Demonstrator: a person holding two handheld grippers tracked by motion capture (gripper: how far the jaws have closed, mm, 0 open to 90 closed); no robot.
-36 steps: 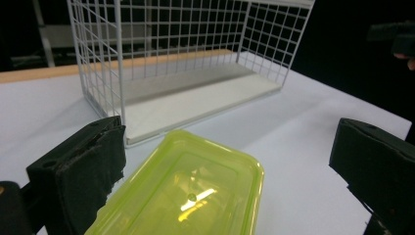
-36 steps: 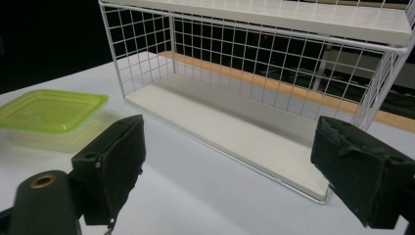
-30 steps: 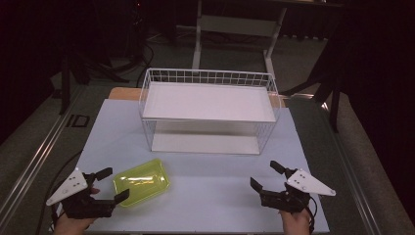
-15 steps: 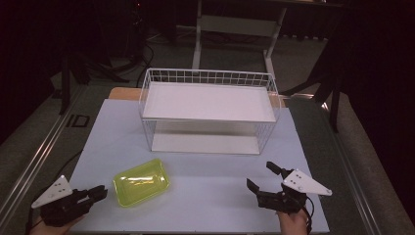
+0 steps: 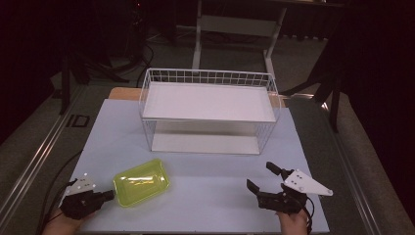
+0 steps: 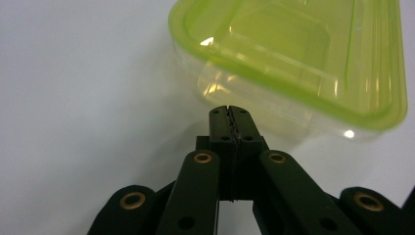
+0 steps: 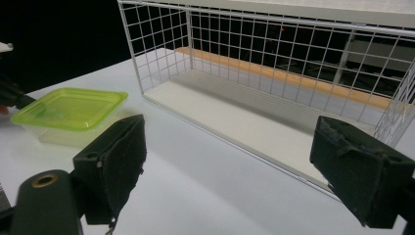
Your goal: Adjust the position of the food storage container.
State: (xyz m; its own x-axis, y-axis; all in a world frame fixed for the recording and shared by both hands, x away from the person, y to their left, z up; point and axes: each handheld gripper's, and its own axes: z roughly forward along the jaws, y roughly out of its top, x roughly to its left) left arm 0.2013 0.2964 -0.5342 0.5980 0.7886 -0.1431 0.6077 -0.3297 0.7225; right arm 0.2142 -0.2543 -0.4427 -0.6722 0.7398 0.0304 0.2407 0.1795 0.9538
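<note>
Just beyond the pressed-together left gripper (image 6: 230,110), a translucent lime-lidded container (image 6: 298,63), upright.

Table (image 5: 205,191) brightly lit, surroundings dark; glare spots on container (image 6: 313,58) (near edge blurred).

Our two grippers are black — the left gripper (image 5: 108,194) with brass-ringed pivots, the right gripper (image 5: 264,178) with a grey three-cornered plate and trailing cable.

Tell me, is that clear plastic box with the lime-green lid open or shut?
Shut: the lime-green lid sits flat over the clear plastic box.
</note>
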